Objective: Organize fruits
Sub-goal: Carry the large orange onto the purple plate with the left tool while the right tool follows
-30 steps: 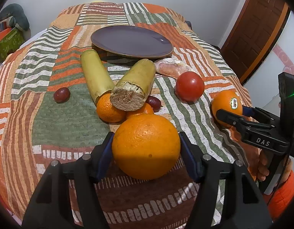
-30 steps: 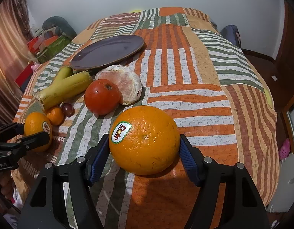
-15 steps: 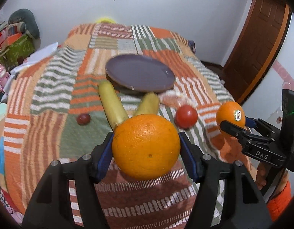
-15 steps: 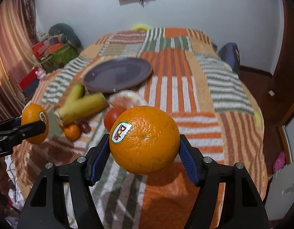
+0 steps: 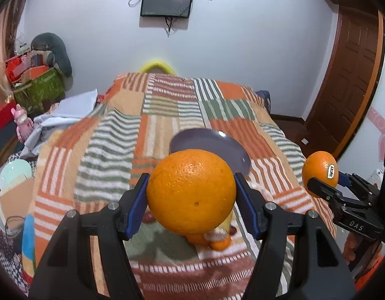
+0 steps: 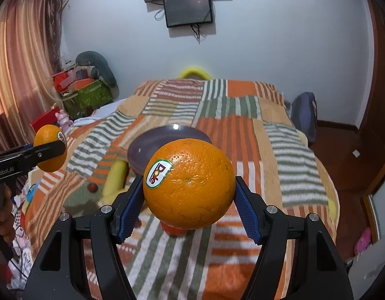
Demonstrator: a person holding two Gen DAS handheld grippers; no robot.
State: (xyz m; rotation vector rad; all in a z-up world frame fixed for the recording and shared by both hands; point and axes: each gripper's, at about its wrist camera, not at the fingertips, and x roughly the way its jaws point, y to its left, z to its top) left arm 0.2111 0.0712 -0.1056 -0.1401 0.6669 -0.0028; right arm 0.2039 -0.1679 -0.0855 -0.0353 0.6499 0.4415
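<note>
Two hand-held grippers each carry an orange above a bed covered in an orange, green and white striped patchwork blanket [image 5: 112,135]. The left gripper [image 5: 191,206] pinches a large, plain round orange [image 5: 191,191] between its blue-padded fingers [image 5: 136,206]. The right gripper [image 6: 189,203] pinches a large round orange with an oval brand sticker [image 6: 188,183] the same way.

Compared with a second ago, both grippers have risen well above the blanket and pulled back, so the bed now looks smaller and the wall-mounted screen [image 5: 166,1] has come into view at 12 o'clock.

A dark purple round plate [image 6: 152,145], still empty, sits mid-bed, just beyond each orange at 12 to 1 o'clock. The remaining fruit lies beneath the held oranges: a yellow-green plantain [image 6: 114,178] at 9 o'clock in the right view, beside a small dark red fruit [image 6: 92,187].

Both oranges seem lifted clear and ready to travel, probably toward the plate, though neither is over it yet.
</note>
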